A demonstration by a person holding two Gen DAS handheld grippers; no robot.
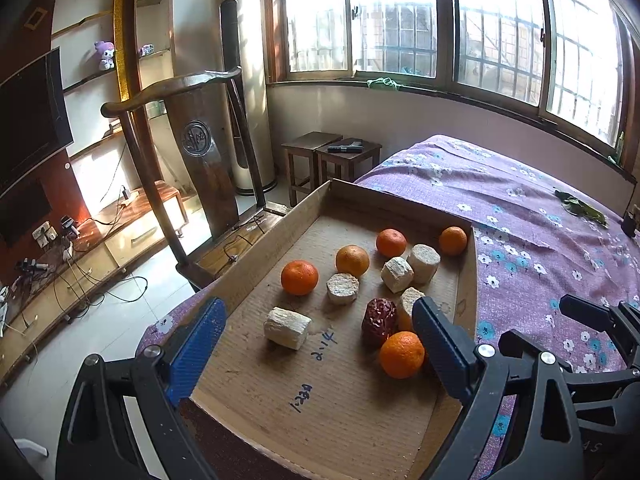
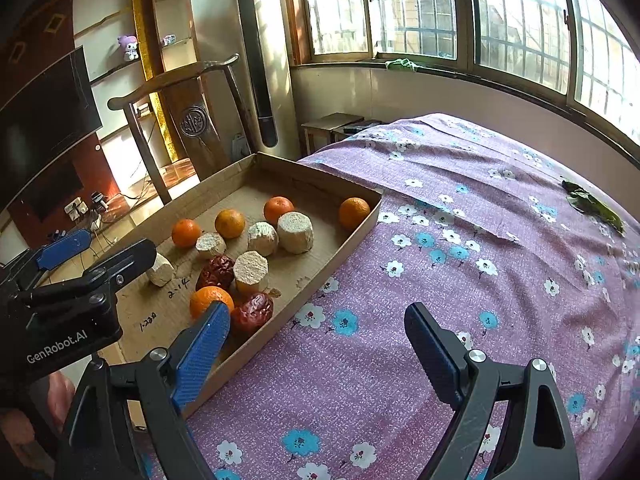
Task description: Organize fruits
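A shallow cardboard tray [image 1: 276,236] [image 2: 362,220] lies on a purple flowered bedspread. It holds several oranges [image 1: 299,277] [image 2: 354,212], several pale cut cylinder pieces [image 1: 287,327] [image 2: 295,232] and two wrinkled red dates [image 1: 378,321] [image 2: 253,313]. My left gripper [image 1: 320,340] is open and empty, low over the tray's near half, with an orange [image 1: 401,354] by its right finger. My right gripper [image 2: 318,336] is open and empty over the bedspread just right of the tray, its left finger over the tray's near right corner.
The bedspread [image 2: 480,264] stretches right, with a green leafy scrap [image 2: 592,204] far right. A wooden chair [image 1: 200,152] stands beyond the tray's left edge, where the bed drops to the floor. Two stools [image 1: 332,156] and a tower fan [image 1: 248,80] stand behind.
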